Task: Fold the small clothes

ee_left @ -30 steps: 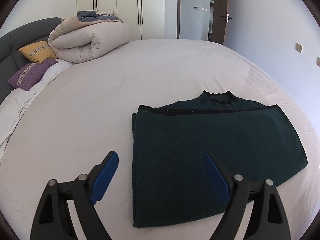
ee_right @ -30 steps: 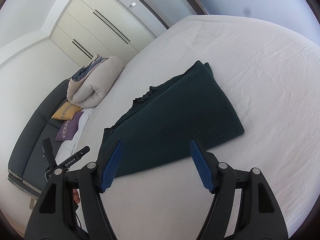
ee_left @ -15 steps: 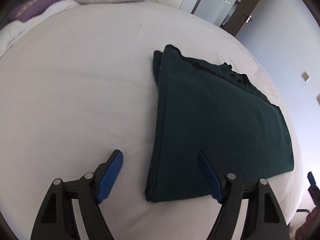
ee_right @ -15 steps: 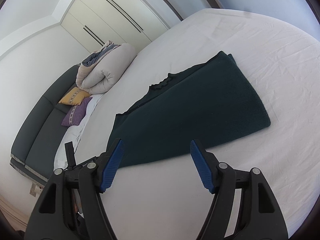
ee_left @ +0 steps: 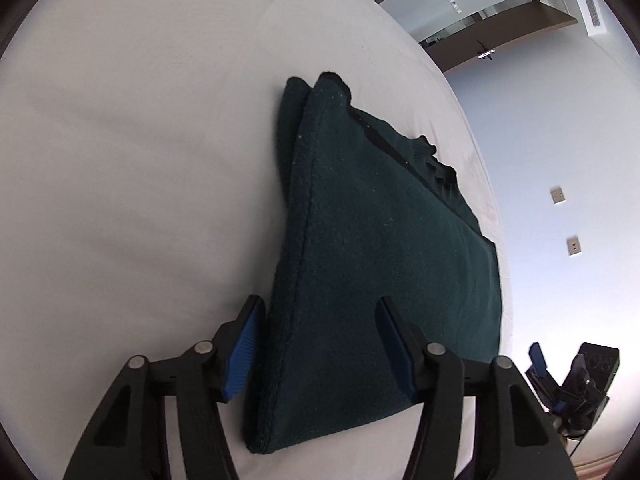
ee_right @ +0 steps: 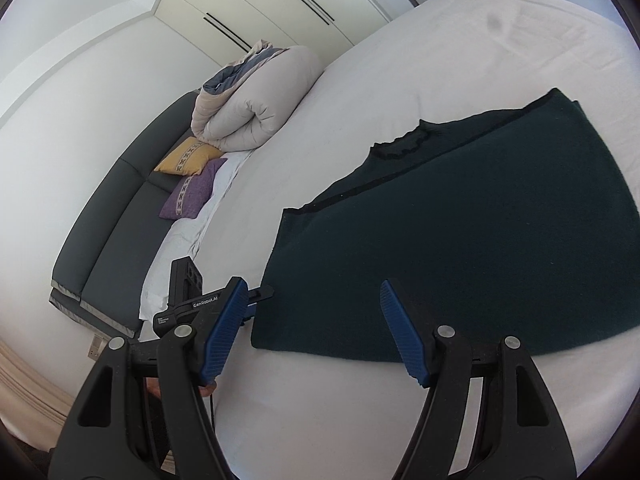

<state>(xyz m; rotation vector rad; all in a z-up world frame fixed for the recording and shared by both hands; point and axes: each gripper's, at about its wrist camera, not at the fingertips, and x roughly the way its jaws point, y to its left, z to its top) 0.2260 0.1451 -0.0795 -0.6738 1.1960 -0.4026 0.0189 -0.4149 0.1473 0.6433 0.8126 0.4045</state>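
A dark green knitted top [ee_left: 380, 240] lies folded flat on the white bed sheet [ee_left: 140, 180], its collar at the far side. My left gripper [ee_left: 320, 344] sits low over the top's near left corner. Its jaws are closing with the folded side edge between them; one pad hangs beside the edge and the other over the cloth, neither pressing. In the right wrist view the top [ee_right: 460, 240] spreads to the right, and the left gripper [ee_right: 208, 304] reaches its near corner. My right gripper [ee_right: 312, 328] stands open just short of the near hem, holding nothing. It also shows as a black body, the right gripper [ee_left: 560, 380].
A rolled beige duvet [ee_right: 256, 100], a yellow pillow [ee_right: 188, 156] and a purple pillow [ee_right: 192, 194] lie by the dark headboard [ee_right: 104, 220]. White wardrobes [ee_right: 272, 8] stand behind. A doorway [ee_left: 472, 12] and the bed's edge lie beyond the top.
The left gripper has come down and rolled towards the top's near left corner, and its jaws have narrowed. The right gripper has slid along the near hem, jaws unchanged.
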